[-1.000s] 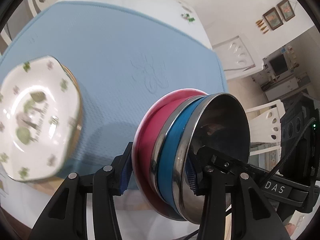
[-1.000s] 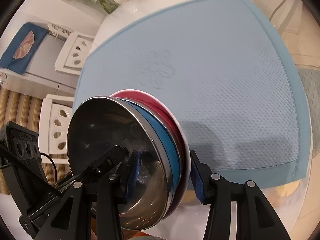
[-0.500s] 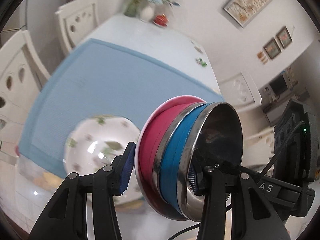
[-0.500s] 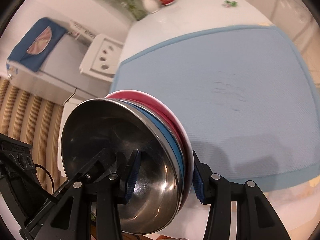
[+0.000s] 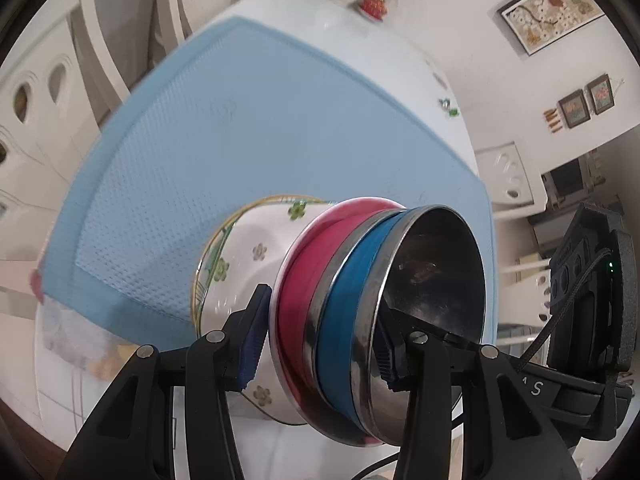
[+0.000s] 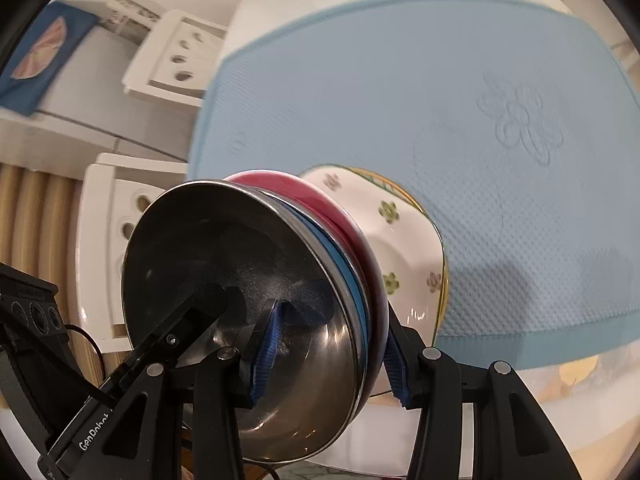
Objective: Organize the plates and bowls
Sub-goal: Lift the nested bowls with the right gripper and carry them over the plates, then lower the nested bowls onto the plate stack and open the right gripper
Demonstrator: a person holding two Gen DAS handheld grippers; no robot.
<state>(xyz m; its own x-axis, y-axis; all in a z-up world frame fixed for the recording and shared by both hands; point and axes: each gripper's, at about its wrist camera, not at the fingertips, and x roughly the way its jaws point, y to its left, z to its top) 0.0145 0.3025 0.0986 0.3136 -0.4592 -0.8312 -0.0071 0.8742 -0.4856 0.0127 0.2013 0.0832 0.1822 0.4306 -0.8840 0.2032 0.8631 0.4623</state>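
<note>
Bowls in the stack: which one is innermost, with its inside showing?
The bare steel bowl, nested inside the blue bowl, which sits in the pink bowl; only its shiny interior is visible.

Nested bowls [image 5: 352, 312] sit seemingly above the plate [image 5: 244, 264], on the mat [image 5: 248, 128].

Bright even indoor light; strong fisheye bending, dark vignette corners; slight motion blur; soft shadow on blue mat [image 6: 580, 272].

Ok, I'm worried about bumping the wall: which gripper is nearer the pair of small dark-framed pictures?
Right. The right gripper clamps the nested steel, blue and pink bowls on the side toward those pictures; the left gripper clamps the opposite rim, farther away.
</note>
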